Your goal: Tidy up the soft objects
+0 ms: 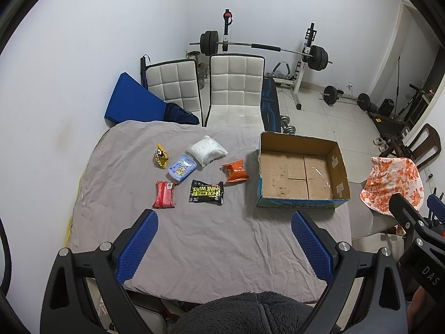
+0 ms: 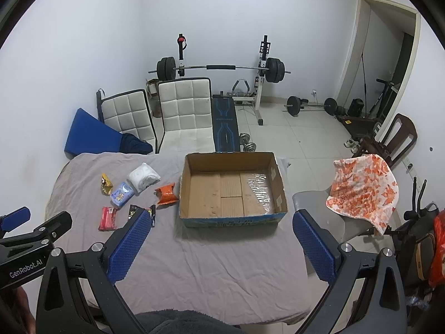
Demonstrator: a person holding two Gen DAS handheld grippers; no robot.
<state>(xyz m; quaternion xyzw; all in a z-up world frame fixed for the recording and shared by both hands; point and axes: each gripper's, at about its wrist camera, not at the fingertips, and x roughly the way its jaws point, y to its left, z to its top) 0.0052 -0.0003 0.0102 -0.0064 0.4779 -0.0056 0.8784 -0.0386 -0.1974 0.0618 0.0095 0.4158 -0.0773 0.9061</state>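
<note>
Several soft packs lie on the grey cloth-covered table [image 1: 200, 236]: a red pack [image 1: 164, 198], a black wipes pack [image 1: 206, 192], an orange pouch [image 1: 235, 170], a light blue pack [image 1: 182, 169], a white bundle [image 1: 207, 150] and a yellow bag [image 1: 160, 156]. To their right stands an empty cardboard box [image 1: 300, 172] [image 2: 232, 188]. My left gripper [image 1: 224, 220] hovers open above the near table, short of the packs. My right gripper [image 2: 221, 224] is open in front of the box, its left finger hiding part of the black pack [image 2: 140, 212].
Two white padded chairs [image 1: 233, 89] and a blue mat [image 1: 130, 100] stand behind the table. A chair with an orange-white cloth [image 2: 361, 192] is at the right. A barbell rack [image 2: 222, 68] and weights fill the far floor. A grey fleece sleeve [image 1: 250, 314] lies near the table's front edge.
</note>
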